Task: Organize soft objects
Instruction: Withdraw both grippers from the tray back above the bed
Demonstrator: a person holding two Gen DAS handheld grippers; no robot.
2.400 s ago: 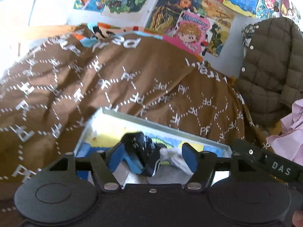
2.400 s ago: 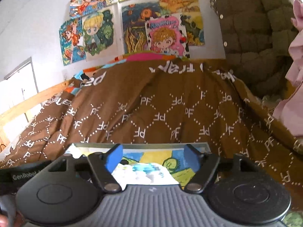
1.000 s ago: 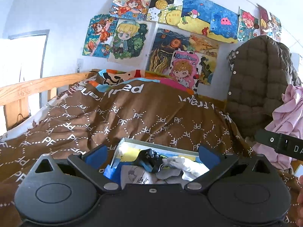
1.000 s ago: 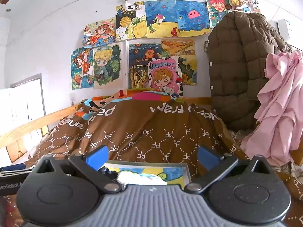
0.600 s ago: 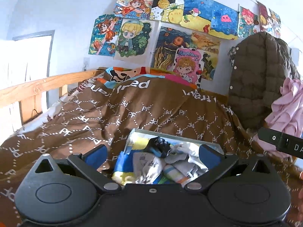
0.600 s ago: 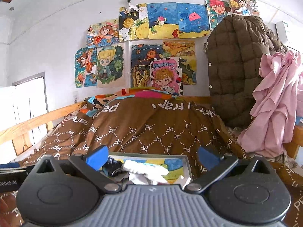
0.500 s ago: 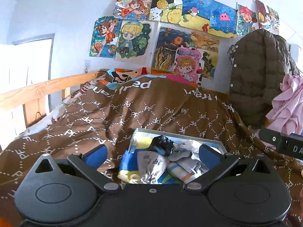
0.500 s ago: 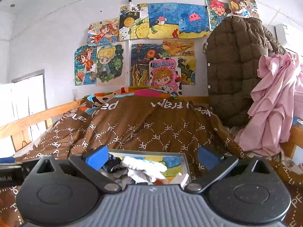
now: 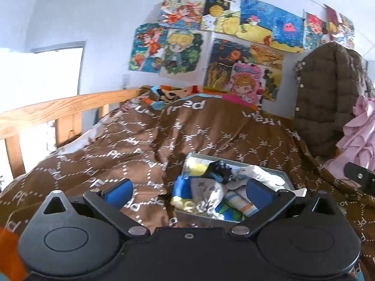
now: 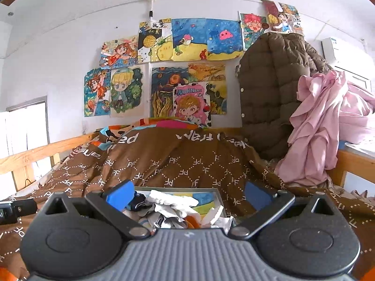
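Both grippers are spread wide with nothing between their blue pads. In the left wrist view the left gripper hangs above a brown bedspread printed with white dotted diamonds and "PF" letters, and a shallow grey tray sits on that spread at about 2 o'clock from the gap between the fingers, partly hidden behind the right-hand pad. The tray is heaped with small soft pieces: a black sock at its far side, a white cloth toward 3 o'clock of that, a grey printed sock in the middle, a striped sock at the near edge and a blue and yellow piece at the left wall. In the right wrist view the right gripper is level with the same tray, which lies straight ahead at 12 o'clock between the fingers; a white cloth tops the pile and a dark sock lies just beside the left pad. A wooden bed rail runs at 9 o'clock, cartoon drawings cover the wall at 12 o'clock, and a brown quilted jacket and a pink garment hang at 2 o'clock.
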